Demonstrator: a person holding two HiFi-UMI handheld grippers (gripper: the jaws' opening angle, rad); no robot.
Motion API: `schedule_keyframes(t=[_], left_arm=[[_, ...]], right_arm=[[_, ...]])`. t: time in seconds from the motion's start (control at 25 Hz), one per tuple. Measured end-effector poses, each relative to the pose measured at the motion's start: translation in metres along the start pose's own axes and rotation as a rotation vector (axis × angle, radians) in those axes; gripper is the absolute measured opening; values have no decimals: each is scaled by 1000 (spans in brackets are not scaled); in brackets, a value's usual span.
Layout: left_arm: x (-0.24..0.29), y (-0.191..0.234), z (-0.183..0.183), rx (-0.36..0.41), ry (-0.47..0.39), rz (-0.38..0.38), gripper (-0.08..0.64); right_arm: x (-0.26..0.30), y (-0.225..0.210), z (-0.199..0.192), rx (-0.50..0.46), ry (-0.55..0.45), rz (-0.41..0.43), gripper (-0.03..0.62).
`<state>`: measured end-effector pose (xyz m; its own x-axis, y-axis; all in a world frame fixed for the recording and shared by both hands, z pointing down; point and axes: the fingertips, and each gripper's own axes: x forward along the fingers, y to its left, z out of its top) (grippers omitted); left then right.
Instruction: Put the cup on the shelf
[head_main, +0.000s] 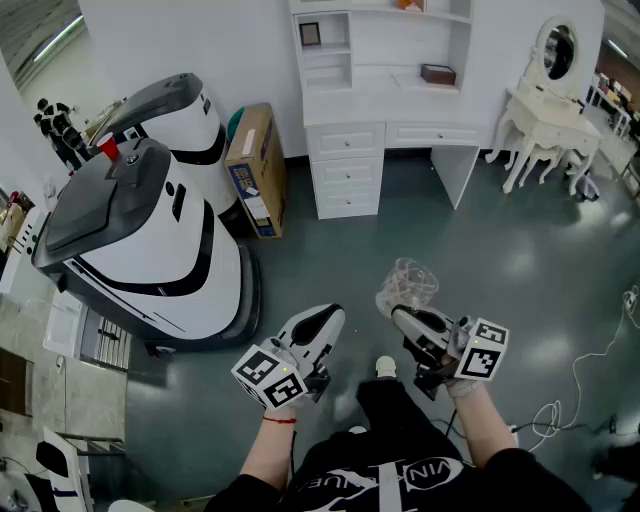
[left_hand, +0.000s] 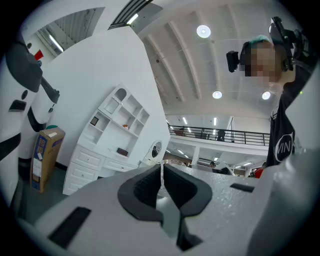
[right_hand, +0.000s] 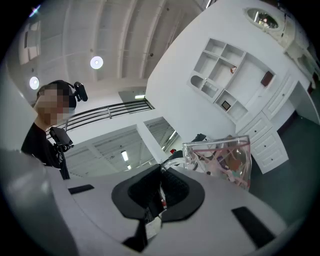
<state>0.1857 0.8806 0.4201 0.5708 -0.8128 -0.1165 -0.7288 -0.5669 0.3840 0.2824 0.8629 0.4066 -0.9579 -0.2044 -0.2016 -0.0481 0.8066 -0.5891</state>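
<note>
Readable text: one word only
White letters "VIN" stand across the person's black shirt (head_main: 420, 470), well in front of the shelf (head_main: 370, 50). The blue label on the cardboard box (head_main: 255, 170) just left of the shelf is too small to read.

A cardboard box (head_main: 255, 170) stands beside a large white-grey machine (head_main: 150, 240).

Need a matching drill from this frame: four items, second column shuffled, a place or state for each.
1. cup
2. left gripper
3. box
4. mirror table

A. shut, nothing between the jaws
B. upper right of the head view
C. clamped in the right gripper
D. just left of the drawers

Pairs: 1-C, 2-A, 3-D, 4-B
</note>
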Motion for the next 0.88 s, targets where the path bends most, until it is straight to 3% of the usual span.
schedule_keyframes(t=[0.44, 0.88], left_arm=[[124, 64, 13, -38, -18, 47, 21], [226, 130, 12, -66, -34, 91, 22]], right_arm=[[20, -110, 68, 26, 26, 23, 8], [13, -218, 125, -30, 74, -29, 8]])
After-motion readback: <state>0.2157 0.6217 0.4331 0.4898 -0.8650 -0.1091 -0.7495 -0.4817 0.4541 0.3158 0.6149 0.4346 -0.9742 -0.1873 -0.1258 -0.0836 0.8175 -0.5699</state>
